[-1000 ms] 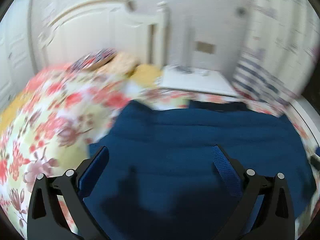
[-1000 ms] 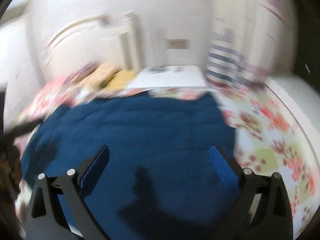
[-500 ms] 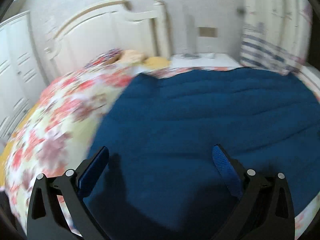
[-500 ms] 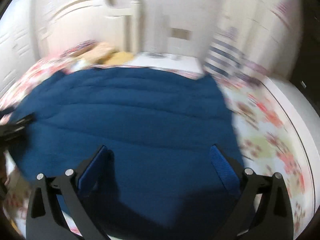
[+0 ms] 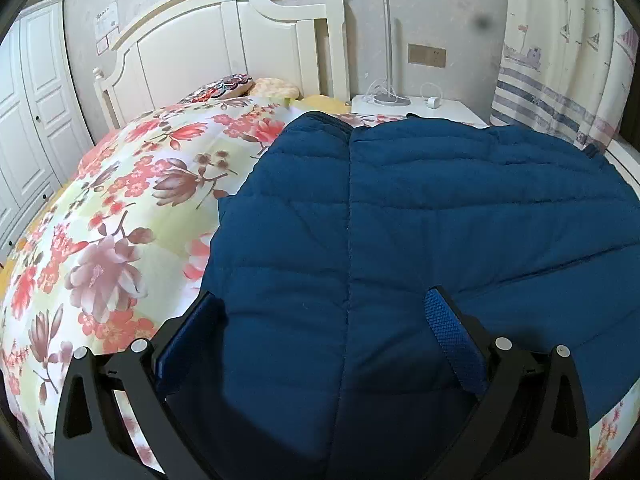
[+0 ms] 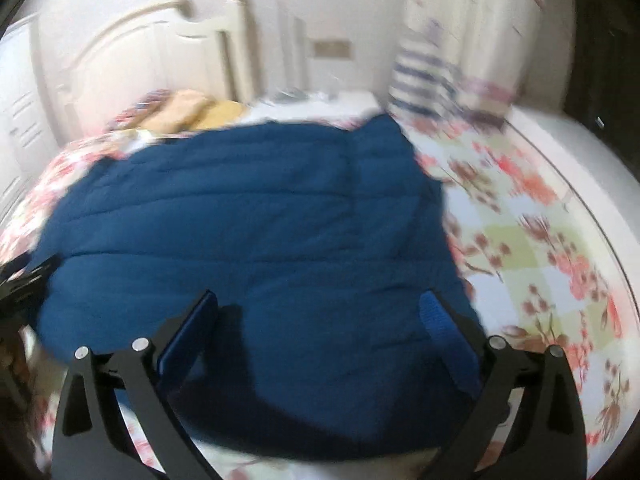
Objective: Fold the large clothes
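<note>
One blue quilted coat (image 5: 400, 208) lay spread flat on the bed's floral quilt (image 5: 120, 208); we saw nothing on top of it. Behind: one white headboard (image 5: 224, 40), two pillows (image 5: 256, 85), one nightstand (image 5: 452, 110), a striped curtain (image 5: 560, 60). Both left tongs (image 5: 320, 312) and right tongs (image 6: 320, 310) were spread wide above the coat, gripping nothing.

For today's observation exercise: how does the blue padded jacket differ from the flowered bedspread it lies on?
The jacket is plain dark blue; the bedspread is pale with red and pink flowers. The jacket is stitched into padded bands; the bedspread looks smooth. The jacket covers only part of the bed; the bedspread reaches beyond it on both sides. Both lie spread out flat.
</note>
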